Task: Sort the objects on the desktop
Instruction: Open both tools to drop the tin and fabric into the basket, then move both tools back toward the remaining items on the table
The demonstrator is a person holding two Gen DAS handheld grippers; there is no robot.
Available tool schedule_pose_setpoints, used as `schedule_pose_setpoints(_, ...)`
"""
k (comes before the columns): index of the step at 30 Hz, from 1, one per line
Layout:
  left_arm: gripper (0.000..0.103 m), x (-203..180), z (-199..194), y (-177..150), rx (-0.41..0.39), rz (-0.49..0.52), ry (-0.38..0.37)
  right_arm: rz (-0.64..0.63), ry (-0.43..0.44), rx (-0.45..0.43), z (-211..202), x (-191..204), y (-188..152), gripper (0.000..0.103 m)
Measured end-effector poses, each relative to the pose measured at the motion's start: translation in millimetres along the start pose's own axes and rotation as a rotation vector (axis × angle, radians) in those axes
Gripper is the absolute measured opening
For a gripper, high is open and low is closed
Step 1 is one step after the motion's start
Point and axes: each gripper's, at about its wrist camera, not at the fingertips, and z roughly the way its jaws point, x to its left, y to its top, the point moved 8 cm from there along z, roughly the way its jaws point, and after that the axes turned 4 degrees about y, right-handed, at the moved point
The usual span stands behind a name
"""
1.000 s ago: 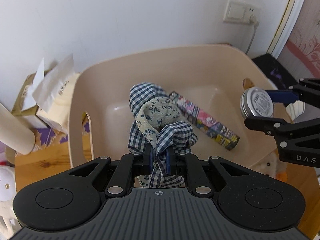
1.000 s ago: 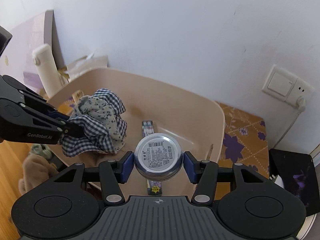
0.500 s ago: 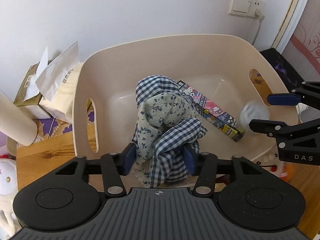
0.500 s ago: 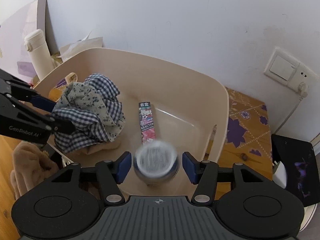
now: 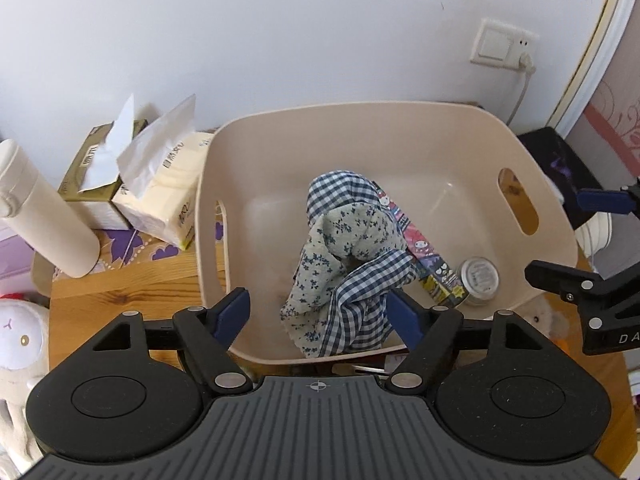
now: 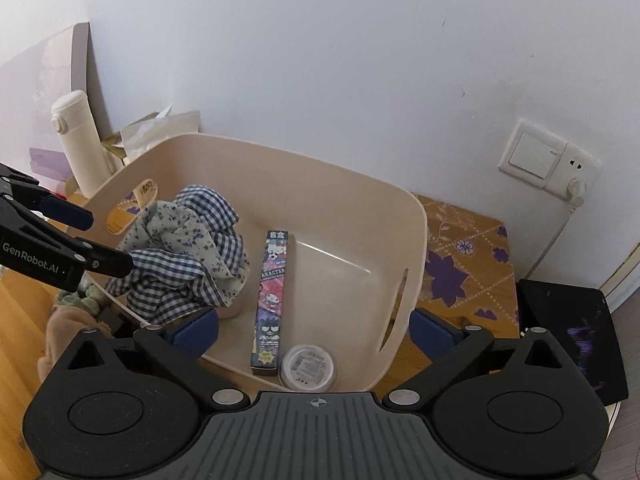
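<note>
A beige plastic bin (image 5: 400, 118) holds a crumpled blue checked and floral cloth (image 5: 352, 248), a long cartoon-print box (image 5: 426, 258) and a round metal tin (image 5: 480, 276). My left gripper (image 5: 318, 312) hovers over the bin's near edge. Its jaws are opening, and the cloth lies loose below and between them, with neither pad pressing on it. My right gripper (image 6: 314, 326) hangs above the bin's corner, jaws opening wide with nothing held. The tin (image 6: 307, 367) rests on the bin floor beside the box (image 6: 272, 300). The cloth (image 6: 188, 252) is heaped at the left, near the left gripper (image 6: 108, 240).
Left of the bin stand tissue packs (image 5: 160, 196), a tissue box (image 5: 96, 176) and a white flask (image 5: 44, 216) on the wooden table (image 5: 120, 292). A plush toy (image 5: 16, 344) sits at the near left. A wall socket (image 6: 548, 160) and a black pad (image 6: 568, 320) are on the right.
Both grippers went from shut to open. The cloth dropped out of the left one into the bin. The tin fell from the right one to the bin floor. The left gripper rose and drew back.
</note>
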Motion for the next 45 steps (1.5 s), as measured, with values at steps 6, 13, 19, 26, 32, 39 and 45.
schedule_pose_setpoints(6,0.077,5.2,-17.3,-2.6,-0.016,0.014,-0.002,-0.015,-0.019,-0.022,-18.1,1.8,2.1,0.103)
schedule_pose_setpoints(13,0.078,13.3,-36.0,-9.4,-0.035,0.025,-0.009,-0.040,-0.044,-0.035,-39.8,3.0,-3.8,0.103)
schedule_pose_setpoints(19,0.078,25.3,-43.7,-22.4,-0.029,0.005,-0.014,-0.049,-0.079,-0.048,-58.5,0.7,-16.1,0.103)
schedule_pose_setpoints(26,0.078,43.5,-52.9,-45.3,-0.004,0.018,0.007,-0.016,-0.105,-0.052,-77.2,-7.1,-35.7,0.103)
schedule_pose_setpoints(32,0.078,58.3,-60.7,-68.3,0.021,0.011,-0.006,0.004,-0.096,-0.025,-86.5,-12.1,-66.0,0.103)
schedule_pose_setpoints(39,0.078,53.3,-58.3,-106.2,0.079,0.050,-0.047,0.029,-0.074,0.040,-85.2,-11.9,-108.6,0.103)
schedule_pose_setpoints(45,0.078,35.4,-48.0,-137.6,0.134,0.086,-0.094,0.037,-0.061,0.095,-75.9,-8.8,-140.0,0.103)
